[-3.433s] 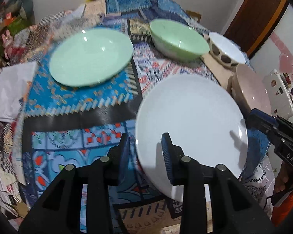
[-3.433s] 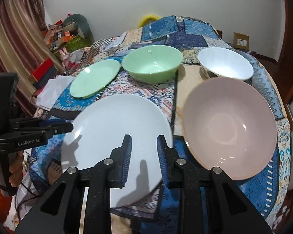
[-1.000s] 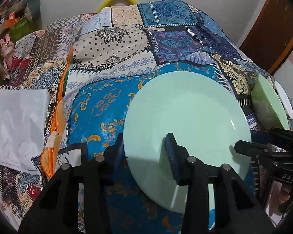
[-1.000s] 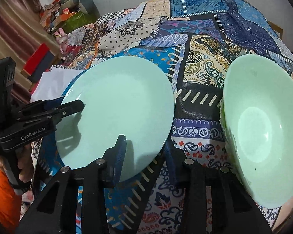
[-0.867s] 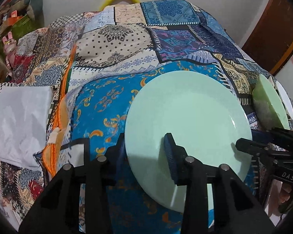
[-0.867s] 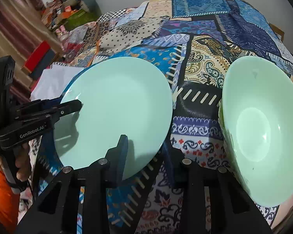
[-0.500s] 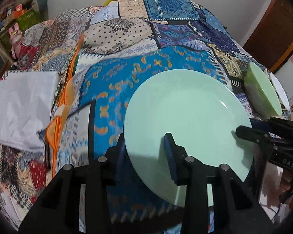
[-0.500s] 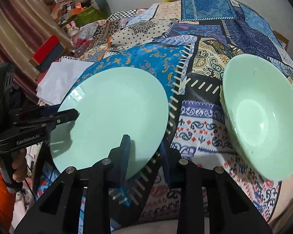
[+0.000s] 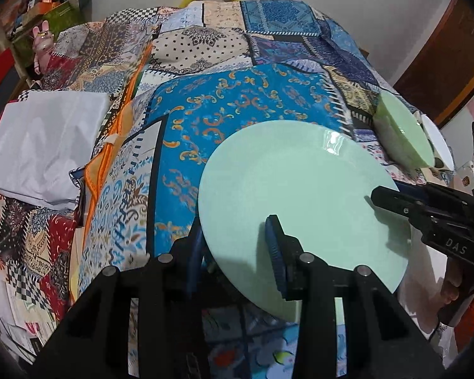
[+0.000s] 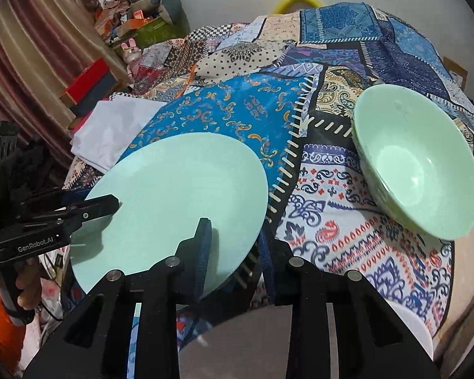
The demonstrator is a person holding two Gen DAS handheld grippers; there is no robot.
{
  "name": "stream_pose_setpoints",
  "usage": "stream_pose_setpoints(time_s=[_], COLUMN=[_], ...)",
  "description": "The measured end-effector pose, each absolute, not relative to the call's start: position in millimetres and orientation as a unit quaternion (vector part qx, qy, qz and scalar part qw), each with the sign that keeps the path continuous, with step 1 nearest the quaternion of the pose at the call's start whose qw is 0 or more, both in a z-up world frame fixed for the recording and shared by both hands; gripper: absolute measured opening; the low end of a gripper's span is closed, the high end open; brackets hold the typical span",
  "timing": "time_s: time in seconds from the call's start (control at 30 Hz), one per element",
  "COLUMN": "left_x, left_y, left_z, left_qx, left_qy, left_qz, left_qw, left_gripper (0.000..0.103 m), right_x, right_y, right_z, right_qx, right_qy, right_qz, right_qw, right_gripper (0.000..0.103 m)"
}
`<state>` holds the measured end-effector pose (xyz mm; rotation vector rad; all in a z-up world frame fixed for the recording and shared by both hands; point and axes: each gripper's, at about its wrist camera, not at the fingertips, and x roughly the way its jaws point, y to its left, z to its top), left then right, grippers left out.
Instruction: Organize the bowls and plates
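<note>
Flanking green plate (image 10: 177, 195) | green bowl (image 10: 417, 161) rightward | white cloth (image 9: 41, 139), perhaps paper, leftward

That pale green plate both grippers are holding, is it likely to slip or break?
The green plate looks rigid; it keeps its flat shape though pinched only at its edges. Its surface shows a glossy highlight, so it is probably smooth and slippery. It looks like glass or ceramic, so a drop could chip it, though the patchwork cloth might soften that.

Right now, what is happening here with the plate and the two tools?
A person holds the green plate with both grippers. The left gripper grips one rim and the right gripper, whose jaws have just been closing, grips the opposite rim. The plate is tilted above the patchwork cloth. The green bowl sits untouched nearby.
</note>
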<state>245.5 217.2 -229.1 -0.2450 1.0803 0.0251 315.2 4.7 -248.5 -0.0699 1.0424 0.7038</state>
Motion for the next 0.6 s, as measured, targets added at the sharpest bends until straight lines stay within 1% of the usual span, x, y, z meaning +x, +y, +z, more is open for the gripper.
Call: stream_pose_setpoints(time_s=[0.6], left_x=[205], left_y=[168], left_z=[-170], left_qx=[-0.092], left_qy=[0.471], left_qz=[0.009], left_qw=[0.877], left_gripper=[0.038], right_x=[272], right_y=[-45], right_z=[-204], right_qx=[-0.004], right_qy=[0.431], right_qz=[0.335], right_qw=[0.838], right_gripper=[0.026])
